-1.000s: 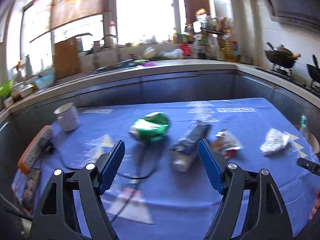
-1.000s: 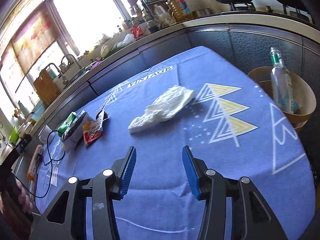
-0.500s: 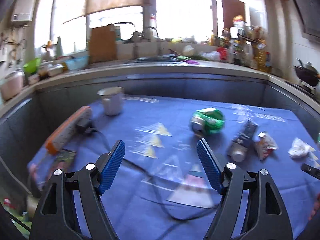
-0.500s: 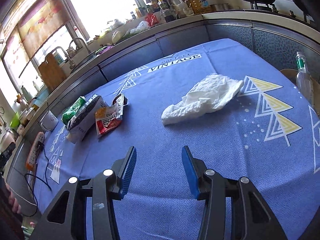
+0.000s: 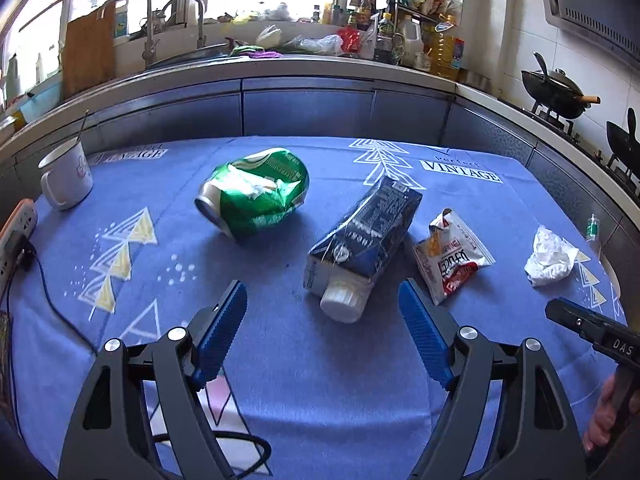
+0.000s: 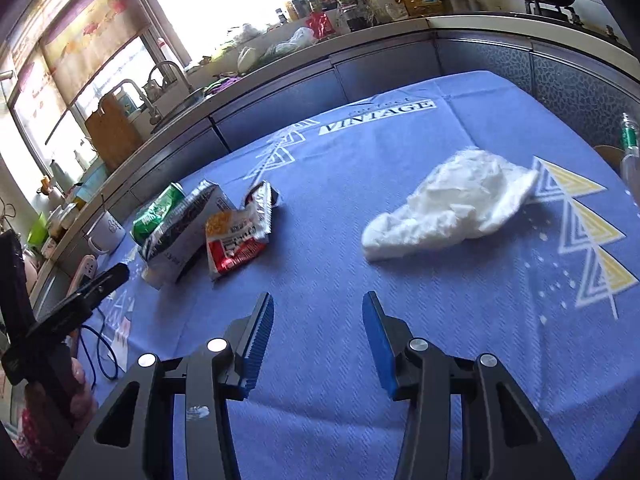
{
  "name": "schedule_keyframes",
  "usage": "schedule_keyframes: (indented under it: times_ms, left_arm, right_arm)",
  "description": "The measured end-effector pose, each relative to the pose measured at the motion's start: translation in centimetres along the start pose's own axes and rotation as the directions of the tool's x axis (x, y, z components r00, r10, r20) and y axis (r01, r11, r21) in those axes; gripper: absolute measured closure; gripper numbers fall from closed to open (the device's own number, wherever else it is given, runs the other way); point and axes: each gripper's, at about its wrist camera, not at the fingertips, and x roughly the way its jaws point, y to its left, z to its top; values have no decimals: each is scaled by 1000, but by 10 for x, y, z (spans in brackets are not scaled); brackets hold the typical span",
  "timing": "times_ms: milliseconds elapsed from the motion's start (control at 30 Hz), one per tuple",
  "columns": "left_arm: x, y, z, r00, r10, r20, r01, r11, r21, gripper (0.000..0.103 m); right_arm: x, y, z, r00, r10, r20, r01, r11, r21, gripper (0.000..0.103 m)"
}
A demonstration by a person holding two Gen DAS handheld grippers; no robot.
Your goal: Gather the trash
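Trash lies on the blue tablecloth [image 5: 320, 380]: a crushed green can [image 5: 254, 192], a dark blue carton [image 5: 362, 236] with a white cap, a red and white snack wrapper [image 5: 450, 258] and a crumpled white tissue [image 5: 548, 258]. My left gripper [image 5: 322, 312] is open and empty, just short of the carton's cap. My right gripper [image 6: 318, 316] is open and empty over bare cloth, with the tissue [image 6: 452, 210] ahead to its right and the wrapper [image 6: 238, 236], carton [image 6: 178, 232] and can [image 6: 158, 212] ahead to its left.
A white mug [image 5: 66, 178] stands at the table's far left, with a power strip [image 5: 14, 232] and black cable [image 5: 48, 300] along the left edge. A bottle [image 6: 628, 140] in a bin sits off the right edge. Kitchen counter, sink and woks lie beyond.
My left gripper swung left, then back right and closer to the carton. My right gripper turned left and moved forward, so the tissue now lies nearer. Both stayed open.
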Motion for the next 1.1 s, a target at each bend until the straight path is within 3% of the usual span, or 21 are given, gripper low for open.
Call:
schedule_keyframes:
  times_ms: [67, 167, 267, 333, 367, 400, 567, 700, 867, 1100]
  left_arm:
    - [9, -10, 14, 1000, 6, 23, -8, 998, 63, 14]
    - [34, -28, 31, 1000, 9, 14, -11, 985, 173, 13]
    - [57, -34, 33, 999, 42, -23, -36, 980, 197, 15]
    - [67, -31, 30, 998, 37, -56, -26, 983, 180, 30]
    - [69, -29, 27, 997, 19, -72, -7, 986, 166, 46]
    - [69, -27, 24, 997, 11, -79, 1, 988, 152, 54]
    - [48, -15, 11, 994, -51, -99, 59, 995, 74, 56]
    - [12, -22, -20, 990, -102, -101, 110, 991, 76, 56]
    - [-32, -41, -62, 983, -149, -107, 161, 980, 117, 56]
    - [-51, -97, -86, 976, -168, -141, 195, 958, 209, 56]
  right_arm:
    - [14, 7, 14, 999, 38, -1, -38, 999, 4, 56]
    - [40, 18, 34, 996, 81, -25, -81, 997, 3, 56]
    - [64, 26, 44, 993, 105, -58, -104, 995, 6, 60]
    - [77, 30, 44, 988, 127, -92, -126, 992, 19, 78]
    - [83, 30, 42, 982, 148, -115, -146, 989, 33, 96]
    - [84, 31, 39, 980, 159, -121, -154, 987, 44, 97]
    - [55, 24, 14, 974, 196, -110, -188, 979, 81, 100]
    - [19, 10, -26, 969, 218, -118, -204, 972, 118, 100]
    - [-25, -14, -67, 978, 192, -82, -178, 971, 158, 101]
    - [-65, -52, -82, 994, 112, 14, -112, 967, 229, 101]
